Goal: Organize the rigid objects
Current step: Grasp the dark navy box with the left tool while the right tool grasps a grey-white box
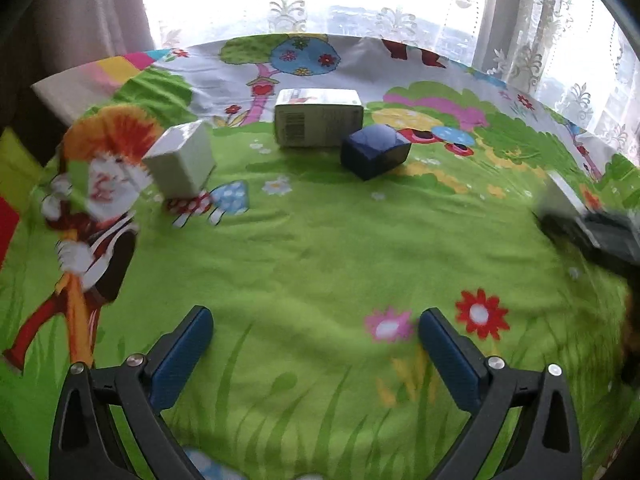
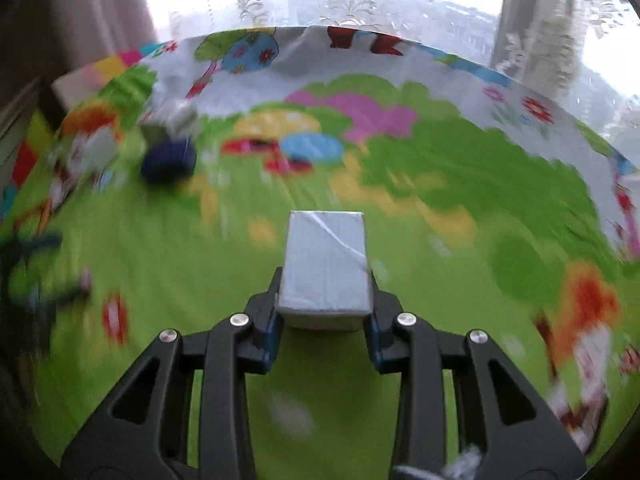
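While the grey box point(image 2: 325, 264) is clamped between the jaws of the right gripper point(image 2: 325, 320), it stands at the centre of the right wrist view, its near end pinched by the blue pads and its far end projecting unsupported toward twelve o'clock above the cartoon-printed cloth point(image 2: 360, 400). Only the near part of the box is gripped, so a swing or a quick stop could be enough to pivot it between the pads or let it slip out; the heavy blur across that view suggests the hand is travelling fast, which raises this risk.

At ten o'clock from the held box, the dark blue box point(image 2: 168, 162) is seen with a blurred pale object just behind it. In the left wrist view this dark blue box point(image 1: 374, 152) lies just beside the large white carton point(image 1: 318, 118), with a small white box point(image 1: 180, 164) at ten o'clock, tilted. A careless set-down among these could knock them apart or topple the tilted one.

The left gripper point(image 1: 316, 344) is held released and empty over the cloth; a collision between the two tools is possible if the right one is brought across.
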Demonstrator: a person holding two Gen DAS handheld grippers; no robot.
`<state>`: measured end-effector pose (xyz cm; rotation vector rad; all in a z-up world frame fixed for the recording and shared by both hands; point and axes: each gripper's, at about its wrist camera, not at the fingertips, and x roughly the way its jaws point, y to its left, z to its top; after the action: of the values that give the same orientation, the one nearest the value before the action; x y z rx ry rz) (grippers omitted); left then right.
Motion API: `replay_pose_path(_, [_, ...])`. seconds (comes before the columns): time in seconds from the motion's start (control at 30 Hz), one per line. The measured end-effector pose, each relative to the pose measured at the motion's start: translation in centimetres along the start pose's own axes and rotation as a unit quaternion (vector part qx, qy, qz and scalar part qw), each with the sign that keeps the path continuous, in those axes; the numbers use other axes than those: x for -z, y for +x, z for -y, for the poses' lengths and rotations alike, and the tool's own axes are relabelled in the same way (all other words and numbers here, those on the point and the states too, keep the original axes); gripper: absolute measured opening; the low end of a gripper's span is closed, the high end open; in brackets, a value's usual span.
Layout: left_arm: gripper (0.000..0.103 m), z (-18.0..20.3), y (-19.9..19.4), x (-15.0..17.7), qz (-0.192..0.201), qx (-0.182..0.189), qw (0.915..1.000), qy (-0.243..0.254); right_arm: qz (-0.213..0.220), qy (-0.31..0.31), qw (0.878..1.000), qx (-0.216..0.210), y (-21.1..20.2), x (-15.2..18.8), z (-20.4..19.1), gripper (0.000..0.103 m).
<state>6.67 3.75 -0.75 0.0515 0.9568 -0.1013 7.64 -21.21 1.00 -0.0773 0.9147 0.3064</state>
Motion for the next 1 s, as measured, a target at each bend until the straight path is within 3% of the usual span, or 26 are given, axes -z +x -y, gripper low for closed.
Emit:
replay_pose_path(0.1, [0.103,1.1,2.1,-3.0,-0.013,0.006,0.9998,0.012,0.010,0.000,1.000,0.006,-1.6,2.1,0.0,0.039])
replay_pose_path(0.3, [0.102,3.1,6.6,-9.1,-0.007,0.029,0.9985,0.045,0.009,0.004,1.000,0.019,-1.1,1.5,-0.2,0.039])
replay_pose_path(0.33, [0.098,3.4,6.8,-9.5,-0.003,0.036,0.9978,0.055,0.009,0.003,1.000,0.021,-1.1,1.5,-0.3,0.039])
replay_pose_path(0.37, [0.092,3.8,6.8,-9.7,0.002,0.045,0.9968,0.065,0.009,0.004,1.000,0.020,-1.1,1.6,-0.3,0.039])
replay_pose_path(0.4, [0.071,4.4,6.4,-9.6,0.008,0.056,0.9955,0.076,0.009,0.006,1.000,0.018,-1.3,1.6,-0.3,0.039])
replay_pose_path(0.43, [0.041,4.9,5.9,-9.4,0.009,0.061,0.9946,0.083,0.010,0.009,1.000,0.015,-1.3,1.7,-0.2,0.039])
replay_pose_path(0.47, [0.030,5.5,5.3,-8.9,0.007,0.071,0.9935,0.089,0.010,0.011,1.000,0.013,-1.4,1.7,-0.1,0.040])
replay_pose_path(0.5, [0.029,6.0,4.6,-8.1,0.001,0.080,0.9925,0.092,0.010,0.012,1.000,0.012,-1.4,1.8,-0.1,0.040])
replay_pose_path(0.57, [0.029,7.0,3.3,-6.3,-0.003,0.105,0.9898,0.096,0.010,0.013,1.000,0.012,-1.5,1.8,-0.2,0.040])
replay_pose_path(0.7, [0.034,8.3,2.4,-4.8,0.006,0.114,0.9881,0.104,0.010,0.012,1.000,0.013,-1.4,1.8,-0.2,0.040])
replay_pose_path(0.77, [0.052,8.5,2.9,-5.4,0.001,0.119,0.9892,0.086,0.010,0.013,1.000,0.011,-1.4,1.7,-0.1,0.040])
replay_pose_path(0.8, [0.072,8.4,3.1,-5.7,-0.002,0.117,0.9899,0.080,0.011,0.013,1.000,0.011,-1.4,1.8,-0.1,0.040])
replay_pose_path(0.83, [0.081,8.7,3.4,-6.1,-0.005,0.109,0.9912,0.074,0.011,0.013,1.000,0.011,-1.4,1.7,-0.1,0.040])
replay_pose_path(0.9, [0.081,9.4,4.0,-6.2,-0.001,0.091,0.9925,0.081,0.011,0.014,1.000,0.011,-1.4,1.7,-0.1,0.040])
replay_pose_path(0.97, [0.062,10.4,3.9,-6.0,0.010,0.070,0.9916,0.108,0.011,0.014,1.000,0.010,-1.4,1.7,-0.1,0.040])
replay_pose_path(1.0, [0.030,10.6,3.2,-5.6,0.012,0.077,0.9911,0.108,0.011,0.014,1.000,0.010,-1.4,1.7,-0.1,0.040])
